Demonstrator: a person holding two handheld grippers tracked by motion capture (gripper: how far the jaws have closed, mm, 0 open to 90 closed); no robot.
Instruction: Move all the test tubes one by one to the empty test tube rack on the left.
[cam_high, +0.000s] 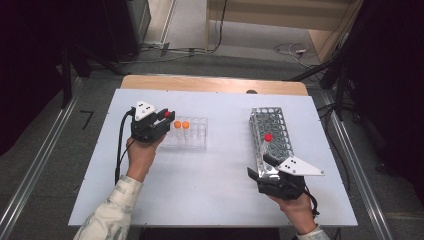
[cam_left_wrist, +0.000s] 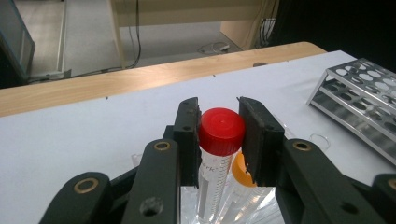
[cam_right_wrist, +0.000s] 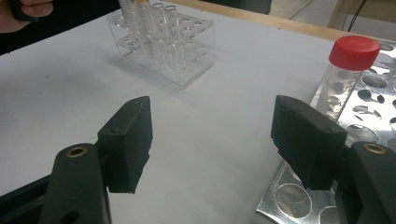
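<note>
Holding red-cap tube (cam_left_wrist: 221, 131) in L tool (cam_left_wrist: 219, 135), jaws clamped on cap, above clear rack (cam_high: 192, 134) on table (cam_high: 210, 185). I keep R tool (cam_right_wrist: 212, 140) wide open, empty, beside metal rack (cam_high: 270, 135).

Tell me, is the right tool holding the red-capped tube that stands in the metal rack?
No, the right tool is open with bare table between its jaws, and the red-capped tube stands apart in the metal rack.

White table (cam_high: 210, 190), floor cables (cam_high: 290, 49)
</note>
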